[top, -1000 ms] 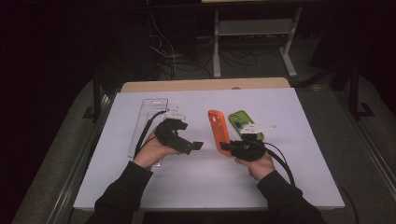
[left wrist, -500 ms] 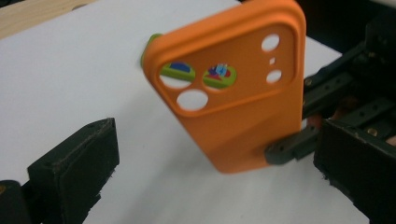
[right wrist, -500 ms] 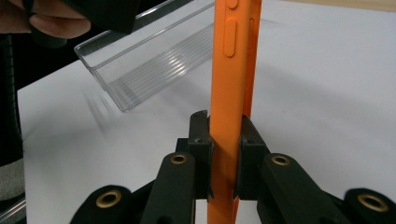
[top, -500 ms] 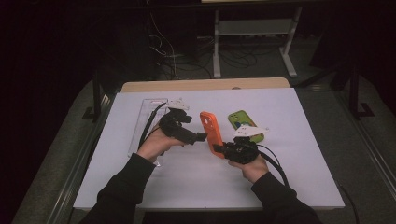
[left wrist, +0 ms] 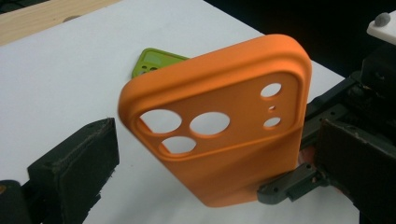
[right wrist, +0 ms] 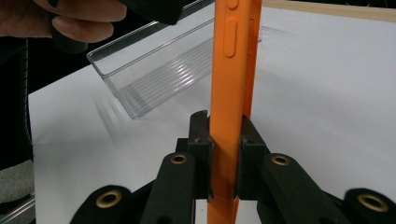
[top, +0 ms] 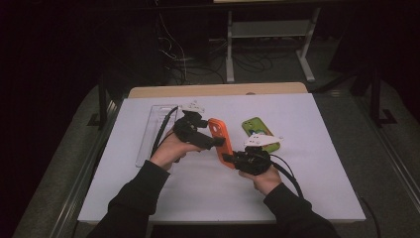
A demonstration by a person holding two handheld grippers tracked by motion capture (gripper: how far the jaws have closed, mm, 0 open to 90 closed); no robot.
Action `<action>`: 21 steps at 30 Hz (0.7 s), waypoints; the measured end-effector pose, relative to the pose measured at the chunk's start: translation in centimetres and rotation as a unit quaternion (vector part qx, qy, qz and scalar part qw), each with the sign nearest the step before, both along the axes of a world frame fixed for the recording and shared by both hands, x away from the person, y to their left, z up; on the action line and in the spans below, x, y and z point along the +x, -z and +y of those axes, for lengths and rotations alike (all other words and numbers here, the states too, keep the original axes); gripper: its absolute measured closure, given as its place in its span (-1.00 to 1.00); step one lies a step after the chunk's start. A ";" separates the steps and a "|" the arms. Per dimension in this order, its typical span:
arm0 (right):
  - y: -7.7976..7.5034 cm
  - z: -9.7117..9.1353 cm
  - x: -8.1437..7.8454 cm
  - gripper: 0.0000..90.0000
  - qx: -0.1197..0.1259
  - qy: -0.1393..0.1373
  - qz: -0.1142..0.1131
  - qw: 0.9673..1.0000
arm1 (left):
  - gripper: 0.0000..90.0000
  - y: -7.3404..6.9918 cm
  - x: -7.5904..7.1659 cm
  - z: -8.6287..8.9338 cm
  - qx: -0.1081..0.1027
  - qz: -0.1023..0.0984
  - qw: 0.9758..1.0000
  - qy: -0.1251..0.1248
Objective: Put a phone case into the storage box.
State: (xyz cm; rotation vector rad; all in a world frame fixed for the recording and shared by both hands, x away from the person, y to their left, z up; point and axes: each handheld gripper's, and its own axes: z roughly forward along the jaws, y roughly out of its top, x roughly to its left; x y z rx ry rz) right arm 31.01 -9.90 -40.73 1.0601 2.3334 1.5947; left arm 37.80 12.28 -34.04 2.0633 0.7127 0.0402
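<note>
Now we see, at the frame's centre, our right gripper (top: pixel 229 158) with jaws clamped on the upright orange phone case (top: pixel 218 140) above the surface (top: pixel 307 188), while our left gripper (top: pixel 218 142) spreads open jaws around it.

Orange phone case (left wrist: pixel 224 126): matt, smooth, rubbery-looking plastic, no glare on its back or side buttons. Green phone case (top: pixel 258 133), lying beyond the orange one: same dull plastic look; clear tray (right wrist: pixel 159 70) on the orange case's other side: glossy transparent plastic with ribbed floor. Table (top: pixel 317 198): matt white sheet, bare pale wood strip at far edge; gripper pads (left wrist: pixel 77 163) black, rough, frayed at edges.
</note>
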 end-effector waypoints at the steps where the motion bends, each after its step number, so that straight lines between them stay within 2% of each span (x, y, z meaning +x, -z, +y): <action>1: 0.0 0.0 0.0 0.75 0.001 0.000 0.000 1.000 | -1.00 0.0 0.0 -0.1 -0.002 0.001 1.000 -0.002; 16: -0.1 0.3 -0.2 0.75 0.000 -0.004 -0.005 1.000 | -1.00 0.0 0.0 -1.2 -0.019 -0.004 1.000 -0.009; 21: 0.0 0.3 -0.2 0.75 -0.004 -0.003 -0.005 1.000 | -0.87 -0.2 0.1 -1.2 -0.022 -0.013 1.000 -0.010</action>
